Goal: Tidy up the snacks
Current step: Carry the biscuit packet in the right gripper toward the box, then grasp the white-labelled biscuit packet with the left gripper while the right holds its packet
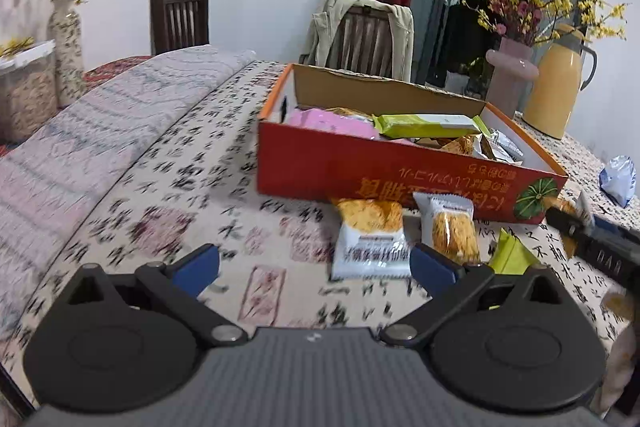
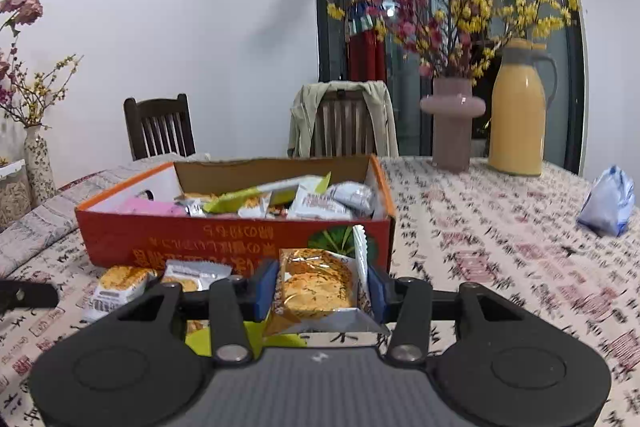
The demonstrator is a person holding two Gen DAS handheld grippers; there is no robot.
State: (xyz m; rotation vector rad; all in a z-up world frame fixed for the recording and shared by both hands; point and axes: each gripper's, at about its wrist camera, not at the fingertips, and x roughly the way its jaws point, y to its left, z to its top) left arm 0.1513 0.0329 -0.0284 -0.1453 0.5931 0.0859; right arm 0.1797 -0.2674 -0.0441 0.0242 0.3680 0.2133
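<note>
An open red cardboard box (image 1: 360, 171) (image 2: 168, 239) holds several snack packets. Two white-and-orange snack packets (image 1: 370, 239) (image 1: 452, 229) lie on the cloth in front of it, with a green packet (image 1: 510, 257) beside them. My left gripper (image 1: 316, 265) is open and empty just above the cloth, near the left packet. My right gripper (image 2: 322, 289) is shut on a clear packet of golden crackers (image 2: 316, 287), held just in front of the box. The two white packets (image 2: 120, 285) and a green packet (image 2: 200, 341) show to its lower left.
The table has a patterned cloth (image 2: 500, 247) and a folded quilt (image 1: 80, 155). A pink vase of flowers (image 2: 452, 123), a yellow thermos (image 2: 518, 115) and a blue-white bag (image 2: 610, 203) stand at the right. Two chairs (image 2: 160, 127) (image 2: 344, 123) stand behind.
</note>
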